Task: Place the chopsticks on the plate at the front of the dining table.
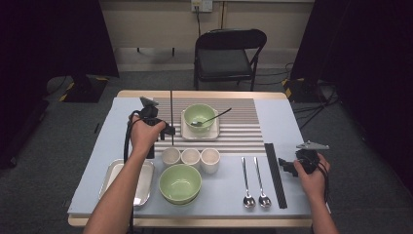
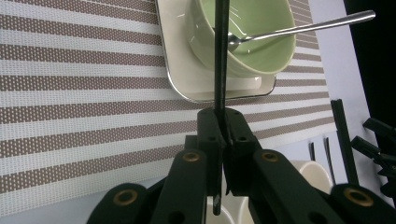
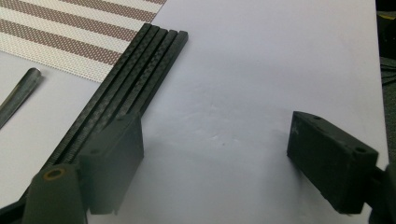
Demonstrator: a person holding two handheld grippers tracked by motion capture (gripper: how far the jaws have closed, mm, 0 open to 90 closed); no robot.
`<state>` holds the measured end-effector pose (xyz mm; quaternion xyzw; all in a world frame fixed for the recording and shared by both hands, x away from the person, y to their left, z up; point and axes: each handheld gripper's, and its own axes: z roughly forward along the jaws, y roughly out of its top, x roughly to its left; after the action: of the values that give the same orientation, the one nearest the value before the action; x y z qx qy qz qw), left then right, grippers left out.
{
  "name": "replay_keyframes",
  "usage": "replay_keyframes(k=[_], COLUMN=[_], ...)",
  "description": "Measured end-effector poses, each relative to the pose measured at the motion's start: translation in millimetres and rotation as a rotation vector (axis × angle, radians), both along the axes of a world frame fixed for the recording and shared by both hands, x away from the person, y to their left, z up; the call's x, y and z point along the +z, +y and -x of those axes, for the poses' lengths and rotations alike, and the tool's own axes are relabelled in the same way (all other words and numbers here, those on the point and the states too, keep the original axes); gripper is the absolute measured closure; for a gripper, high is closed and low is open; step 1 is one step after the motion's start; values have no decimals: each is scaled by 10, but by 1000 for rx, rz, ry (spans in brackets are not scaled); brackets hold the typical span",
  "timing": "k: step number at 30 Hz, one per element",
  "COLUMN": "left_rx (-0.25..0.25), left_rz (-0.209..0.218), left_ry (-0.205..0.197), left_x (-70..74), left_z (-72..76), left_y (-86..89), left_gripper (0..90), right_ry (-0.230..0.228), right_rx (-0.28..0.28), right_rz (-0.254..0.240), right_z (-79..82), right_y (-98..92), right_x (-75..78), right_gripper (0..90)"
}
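Chopstick [image 2: 220,56], plain black, unlettered

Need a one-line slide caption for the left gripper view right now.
Left gripper shut on a black chopstick, held before the green bowl with its spoon on the square tray.

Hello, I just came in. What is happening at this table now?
A person is setting the table with a hand-held tool in each hand. The left tool is shut on one black chopstick, held upright beside the square plate that carries a green bowl with a spoon in it, on the striped placemat. The right tool is open, low over the table next to the remaining black chopsticks. Two more spoons, three cups, a second green bowl and a metal tray wait at the near edge.
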<state>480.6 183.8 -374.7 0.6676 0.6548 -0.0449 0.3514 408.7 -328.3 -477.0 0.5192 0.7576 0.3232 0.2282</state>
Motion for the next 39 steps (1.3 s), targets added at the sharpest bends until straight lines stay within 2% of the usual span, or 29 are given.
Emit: replay_keyframes(k=[4,6,8,11,12,14,17,18,22,25,28,29,30,32,33,39], left_rx=[-5,-11,0,2,16,12,0,15,2,11,-7,8,2,-12,10,-7], left_rz=[0,-14,-4,-15,-6,0,-10,-10,-24,-22,-38,-27,-40,-36,-32,-42], left_ry=[16,15,22,28,28,29,26,28,26,32,39,40,38,43,50,59], left_x=[-28,-40,-53,-73,-78,-86,-100,-97,-92,-106,-131,-138,-142,-160,-168,-227], left_z=[-27,-41,-56,-81,-89,-102,-128,-135,-169,-190,-208,-214,-219,-234,-236,-277], left_y=[-1,-1,-7,-2,-11,-10,-6,-17,-36,-64,-70,-83,-81,-82,-102,-133], left_gripper=[872,872,872,872,872,872,872,872,872,872,872,872,872,872,872,872], right_ry=[-1,0,1,0,-2,0,0,0,0,0,0,1,1,1,1,1], right_rx=[2,2,1,2,3,1,1,1,1,2,2,2,2,1,1,2], right_rz=[3,2,1,2,3,2,2,2,2,2,1,1,1,0,0,1], right_z=[-1,0,0,0,-1,2,1,1,1,0,-1,0,0,0,0,0], right_y=[0,0,0,0,-1,2,2,1,0,-1,-1,0,-1,-1,0,-1], right_x=[0,0,0,1,0,1,1,0,0,0,0,0,0,0,0,0], right_gripper=[176,177,176,176,176,177,176,177,176,176,176,176,176,176,176,176])
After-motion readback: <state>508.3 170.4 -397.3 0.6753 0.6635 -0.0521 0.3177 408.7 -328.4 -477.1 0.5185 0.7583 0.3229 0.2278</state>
